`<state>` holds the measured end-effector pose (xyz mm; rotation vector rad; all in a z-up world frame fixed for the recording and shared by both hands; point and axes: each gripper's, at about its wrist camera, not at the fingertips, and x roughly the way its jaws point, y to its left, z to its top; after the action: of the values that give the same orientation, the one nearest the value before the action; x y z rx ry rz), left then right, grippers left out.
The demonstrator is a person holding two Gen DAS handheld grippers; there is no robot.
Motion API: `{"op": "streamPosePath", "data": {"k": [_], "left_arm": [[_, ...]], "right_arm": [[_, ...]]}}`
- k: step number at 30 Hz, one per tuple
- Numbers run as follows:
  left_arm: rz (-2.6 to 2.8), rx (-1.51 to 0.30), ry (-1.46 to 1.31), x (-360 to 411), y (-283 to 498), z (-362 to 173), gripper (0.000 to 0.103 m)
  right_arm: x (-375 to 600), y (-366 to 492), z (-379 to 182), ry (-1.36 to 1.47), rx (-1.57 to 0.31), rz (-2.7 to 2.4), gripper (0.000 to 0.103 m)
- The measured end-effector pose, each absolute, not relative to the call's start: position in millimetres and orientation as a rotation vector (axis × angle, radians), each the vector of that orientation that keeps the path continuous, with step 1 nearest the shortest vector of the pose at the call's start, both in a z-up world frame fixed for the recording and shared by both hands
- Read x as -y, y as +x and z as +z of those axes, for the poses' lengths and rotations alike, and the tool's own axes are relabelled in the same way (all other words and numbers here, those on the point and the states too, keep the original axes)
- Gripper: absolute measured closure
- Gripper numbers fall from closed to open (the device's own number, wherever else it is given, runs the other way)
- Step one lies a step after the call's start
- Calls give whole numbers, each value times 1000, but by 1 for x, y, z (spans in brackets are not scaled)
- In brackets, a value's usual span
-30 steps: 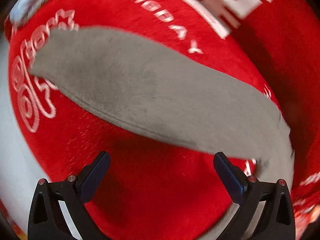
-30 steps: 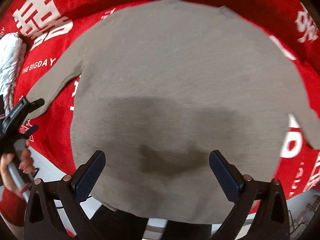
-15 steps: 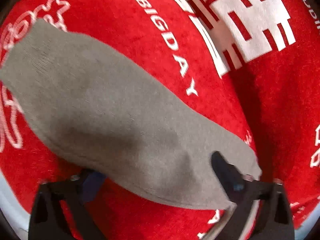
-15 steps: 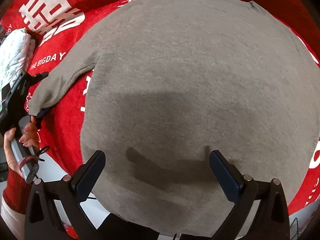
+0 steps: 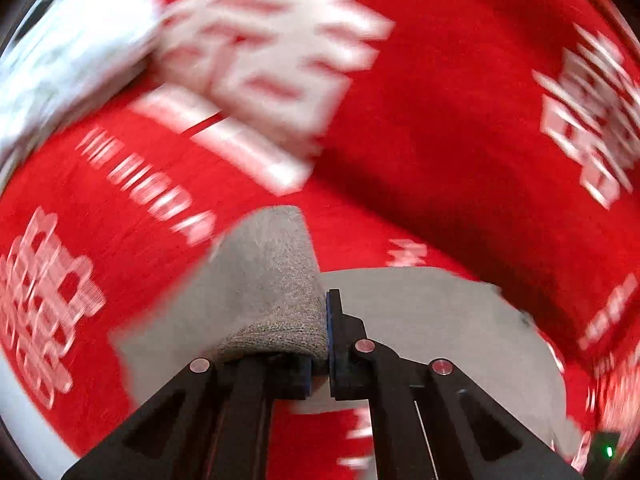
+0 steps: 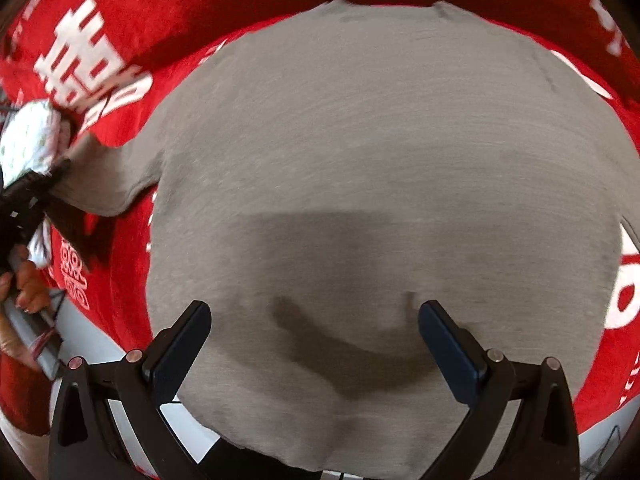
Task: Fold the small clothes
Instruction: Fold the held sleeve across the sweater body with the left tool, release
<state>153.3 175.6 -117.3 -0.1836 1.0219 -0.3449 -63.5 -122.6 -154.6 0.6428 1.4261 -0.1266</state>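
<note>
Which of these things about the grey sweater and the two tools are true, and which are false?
1. The left tool is pinching the sweater's sleeve. True; its jaws have just closed on it.
2. The right tool is holding the sweater. False; its jaws stand open above the sweater, gripping nothing.
3. The sweater lies on a blue cloth. False; the cloth is red with white lettering.
4. The sweater is already folded into a small square. False; its body is spread flat.
5. A white bundle lies near the cloth's edge. True.
</note>
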Motion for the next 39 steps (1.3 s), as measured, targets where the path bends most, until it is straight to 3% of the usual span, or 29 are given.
{"op": "streamPosePath", "data": {"k": [5,10,15,18,19,20,22,27,31,39], "left_arm": [[-607,-943,31,-49,124,-89,97],[-785,-1009,253,68,75,-136,97],[-755,-1102,480,108,46,-200,97],[-762,-1062,511,96,41,-199,93],[-770,-1080,518,92,41,-196,76],[-782,-1096,505,88,42,-192,43],[-763,-1077,455,64,42,-175,12],[-578,-1075,367,-15,67,-146,12],[-372,-1199,279,-79,98,-165,12],[-338,-1304,145,-113,126,-193,12]], "right_arm": [[171,-85,-146,707,-1350,-215,0],[226,-117,-149,762,-1305,-342,0],[267,-148,-167,824,-1315,-434,0],[278,-153,-173,833,-1323,-451,0],[276,-151,-173,827,-1323,-452,0],[277,-147,-173,813,-1321,-446,0],[271,-131,-169,781,-1309,-419,0],[237,-68,-147,586,-1235,-268,0],[186,-11,-136,359,-1194,-119,0],[109,45,-162,-153,-1212,-61,0]]}}
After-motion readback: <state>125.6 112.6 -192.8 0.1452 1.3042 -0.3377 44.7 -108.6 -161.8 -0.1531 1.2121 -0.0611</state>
